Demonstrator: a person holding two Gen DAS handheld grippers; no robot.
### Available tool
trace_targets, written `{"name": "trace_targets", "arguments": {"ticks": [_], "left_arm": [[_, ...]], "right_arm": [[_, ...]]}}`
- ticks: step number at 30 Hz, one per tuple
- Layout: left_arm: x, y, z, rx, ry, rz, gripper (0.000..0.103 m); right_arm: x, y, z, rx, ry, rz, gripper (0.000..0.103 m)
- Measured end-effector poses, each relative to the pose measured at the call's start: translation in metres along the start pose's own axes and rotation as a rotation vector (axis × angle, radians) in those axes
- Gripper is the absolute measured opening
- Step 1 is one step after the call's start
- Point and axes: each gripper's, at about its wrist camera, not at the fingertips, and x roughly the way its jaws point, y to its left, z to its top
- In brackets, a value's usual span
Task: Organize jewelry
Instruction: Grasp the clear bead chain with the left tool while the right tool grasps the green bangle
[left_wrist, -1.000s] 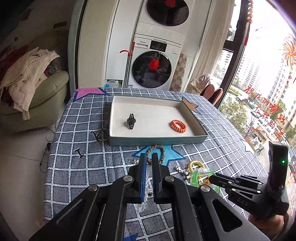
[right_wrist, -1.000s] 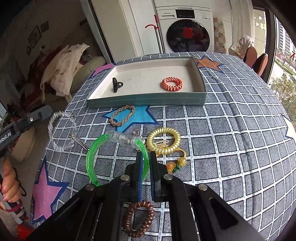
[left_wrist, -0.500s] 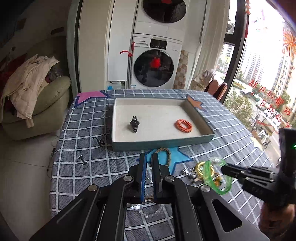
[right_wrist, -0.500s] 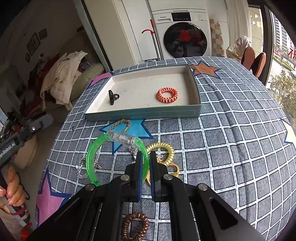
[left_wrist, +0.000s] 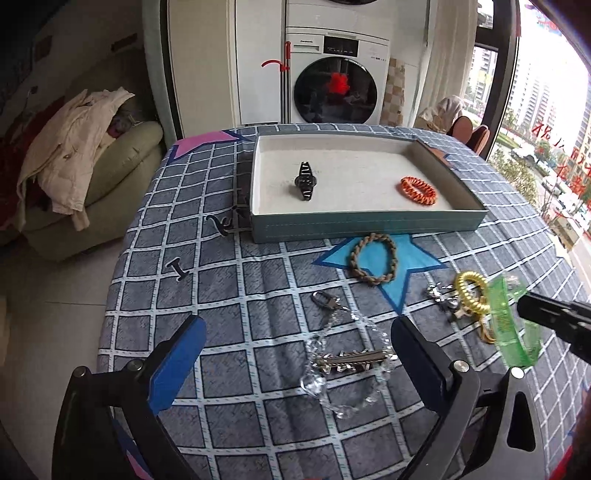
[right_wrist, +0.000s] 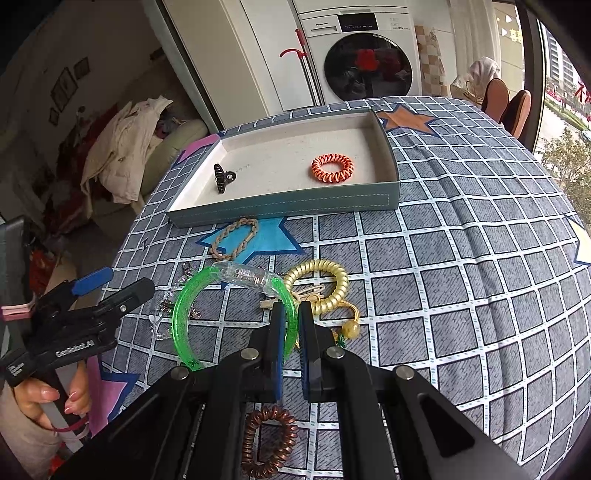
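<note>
At lower centre of the right view, the right gripper (right_wrist: 291, 325) pinches the green bangle (right_wrist: 184, 314), probably to carry it to the tray (right_wrist: 284, 208). Left gripper (left_wrist: 295, 354) is wide open above the crystal bracelet (left_wrist: 343, 369).

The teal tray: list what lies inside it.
Inside the teal tray lie a black hair claw at its left and an orange spiral hair tie at its right. The near wall hides a strip of the floor.
</note>
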Motion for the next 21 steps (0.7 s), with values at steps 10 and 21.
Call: {"name": "trace_targets", "arguments": {"ticks": [10,21], "left_arm": [[0.037,-0.014,0.002,0.157,0.115,-0.021,0.088],[0.021,-0.026,0.010,0.170,0.076,-0.163,0.024]], "right_arm": [[0.002,-0.001,-0.001,0.004,0.004,0.001,0.008],[-0.003,0.001,0.001,0.006,-0.013,0.001,0.008]]}}
